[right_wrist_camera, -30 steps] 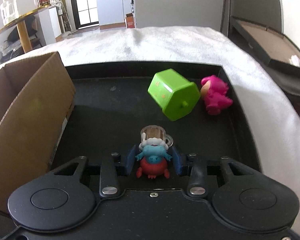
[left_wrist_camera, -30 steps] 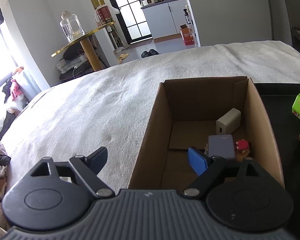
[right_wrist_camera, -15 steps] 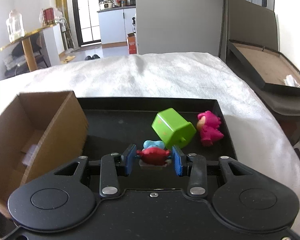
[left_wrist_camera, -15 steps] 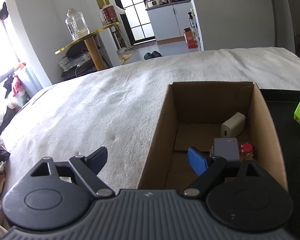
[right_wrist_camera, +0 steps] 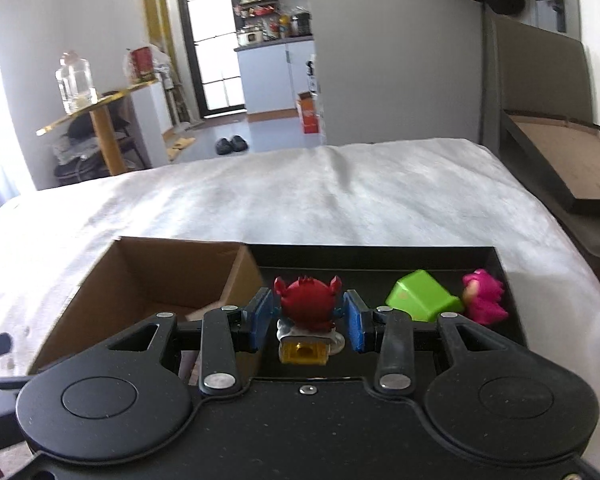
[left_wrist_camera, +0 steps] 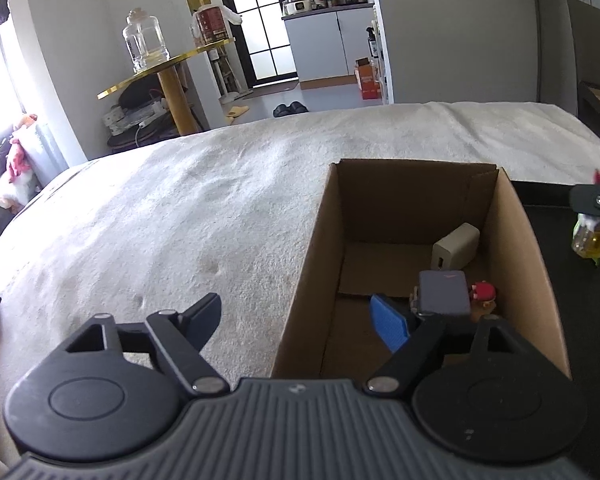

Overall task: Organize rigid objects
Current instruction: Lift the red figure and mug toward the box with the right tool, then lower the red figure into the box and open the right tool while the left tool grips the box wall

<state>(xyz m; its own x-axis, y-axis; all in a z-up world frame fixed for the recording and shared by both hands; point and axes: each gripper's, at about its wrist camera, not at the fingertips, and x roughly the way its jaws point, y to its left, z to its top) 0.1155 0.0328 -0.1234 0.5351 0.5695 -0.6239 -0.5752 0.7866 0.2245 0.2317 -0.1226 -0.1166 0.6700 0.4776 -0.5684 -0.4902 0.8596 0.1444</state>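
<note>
Ahead of me a white fuzzy blanket (left_wrist_camera: 204, 216) covers the bed. Far left I see a gold round table (left_wrist_camera: 168, 68) holding a glass jar (left_wrist_camera: 144, 40), with bright window light at the left edge. Past grey walls, a dark-framed glass door (right_wrist_camera: 212, 44) and white kitchen cabinets (right_wrist_camera: 272, 76) stand far off.

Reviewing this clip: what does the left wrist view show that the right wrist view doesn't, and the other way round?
Only the left wrist view shows the box contents: white charger, grey power bank, small red figure. Its left gripper is open and empty.

Only the right wrist view shows the pink figure and the right gripper shut on the red crab toy.

Both show the cardboard box, black tray and white bedcover.
</note>
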